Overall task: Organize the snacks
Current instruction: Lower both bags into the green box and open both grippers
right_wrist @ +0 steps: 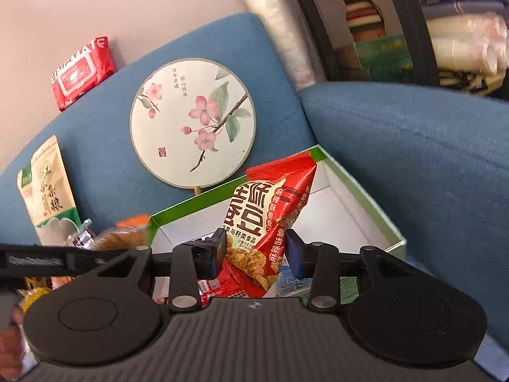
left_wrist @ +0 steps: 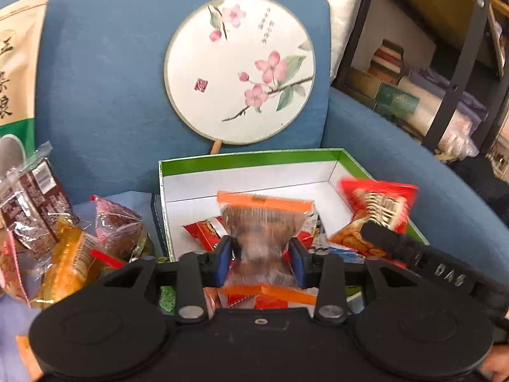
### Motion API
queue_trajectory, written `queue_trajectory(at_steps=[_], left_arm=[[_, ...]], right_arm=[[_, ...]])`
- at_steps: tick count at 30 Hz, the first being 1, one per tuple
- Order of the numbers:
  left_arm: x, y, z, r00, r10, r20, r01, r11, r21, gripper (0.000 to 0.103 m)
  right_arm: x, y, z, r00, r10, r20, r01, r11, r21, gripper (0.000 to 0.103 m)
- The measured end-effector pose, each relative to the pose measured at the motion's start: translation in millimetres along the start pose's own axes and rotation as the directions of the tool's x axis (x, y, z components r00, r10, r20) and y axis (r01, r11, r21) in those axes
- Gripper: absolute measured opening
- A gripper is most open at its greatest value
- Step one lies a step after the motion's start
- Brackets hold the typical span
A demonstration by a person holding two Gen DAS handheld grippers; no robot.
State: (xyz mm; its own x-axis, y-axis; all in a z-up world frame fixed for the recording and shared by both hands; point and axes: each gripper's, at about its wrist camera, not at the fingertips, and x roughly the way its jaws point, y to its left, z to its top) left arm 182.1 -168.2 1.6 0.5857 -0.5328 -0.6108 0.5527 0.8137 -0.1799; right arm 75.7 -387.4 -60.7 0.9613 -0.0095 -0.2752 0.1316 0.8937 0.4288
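A green-rimmed white box (left_wrist: 248,156) sits on a blue sofa seat with a few small packets lying inside. My left gripper (left_wrist: 260,261) is over the box's near end. Its blue pads pinch the waist of a clear packet with orange ends (left_wrist: 265,219), which is blurred. My right gripper (right_wrist: 256,248) is shut on a red snack packet (right_wrist: 270,216) and holds it upright above the box (right_wrist: 359,191). In the left wrist view that red packet (left_wrist: 378,203) hangs over the box's right side, on the black right gripper's finger (left_wrist: 385,237).
Several loose wrapped snacks (left_wrist: 63,238) are heaped left of the box. A tall beige and green pouch (right_wrist: 47,191) and a round flowered fan (left_wrist: 238,70) lean on the sofa back. A red wipes pack (right_wrist: 81,71) rests on top of it. The sofa arm (right_wrist: 413,159) and a shelf (left_wrist: 445,63) stand at the right.
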Motion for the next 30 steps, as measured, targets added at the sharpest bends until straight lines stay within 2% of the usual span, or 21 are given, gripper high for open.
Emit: queue_trajectory(at_steps=[1,2,3,5,8,10,15,19,22,26,30], left_arm=[[2.4,2.0,-0.8,1.000,0.006,-0.006,-0.006,1.000,-0.001,0.103],[1.3,5.1,-2.5,0.999,0.032,0.003,-0.032,0.999,-0.015,0.103],[-4.2,8.7,-4.9,0.998,0.058,0.029,-0.057,0.998,-0.034,0.103],[-17.5,21.8,-7.2,0.997,0.062,0.056,-0.058,0.996,-0.063,0.103],[-43.8,42.9,-12.1,0.992,0.104,0.072,-0.097,0.991,-0.090,0.103],[-61.9,58.3,-19.7,0.986,0.150,0.080,-0.142,0.986,-0.090,0.103],[-91.5,102.1,-46.8,0.974,0.223,0.043,-0.216,0.967,-0.136,0.103],[-95.7,139.2,-65.5,0.966,0.259,-0.014,-0.257,0.949,-0.181,0.103],[-88.7,159.3,-69.1,0.968,0.246,-0.041,-0.249,0.942,-0.224,0.103],[-71.4,177.3,-69.7,0.982,0.182,-0.058,-0.191,0.932,-0.307,0.103],[-53.1,177.0,-73.1,0.980,0.171,-0.099,-0.193,0.937,-0.292,0.103]], right_arm=[[1.3,-0.7,-0.9,1.000,-0.010,0.011,0.010,1.000,0.010,0.076],[2.2,0.2,-1.2,1.000,-0.028,0.011,0.028,1.000,0.004,0.100],[2.2,0.7,-1.7,0.998,-0.054,0.012,0.054,0.999,-0.003,0.103],[-3.6,2.7,-1.7,0.996,-0.082,0.039,0.083,0.996,-0.021,0.103],[-17.2,11.9,-2.2,0.996,-0.033,0.078,0.039,0.996,-0.078,0.103],[-24.4,22.8,-8.4,0.997,0.011,0.075,-0.002,0.992,-0.128,0.103],[-28.1,54.9,-29.5,0.990,0.139,-0.023,-0.140,0.960,-0.244,0.103],[-29.8,79.8,-45.8,0.962,0.252,-0.106,-0.273,0.914,-0.300,0.103],[-29.1,94.6,-57.2,0.938,0.306,-0.164,-0.344,0.882,-0.323,0.103],[-25.4,109.6,-68.7,0.919,0.330,-0.218,-0.390,0.843,-0.369,0.103],[-21.9,116.1,-75.2,0.907,0.330,-0.261,-0.412,0.825,-0.387,0.103]])
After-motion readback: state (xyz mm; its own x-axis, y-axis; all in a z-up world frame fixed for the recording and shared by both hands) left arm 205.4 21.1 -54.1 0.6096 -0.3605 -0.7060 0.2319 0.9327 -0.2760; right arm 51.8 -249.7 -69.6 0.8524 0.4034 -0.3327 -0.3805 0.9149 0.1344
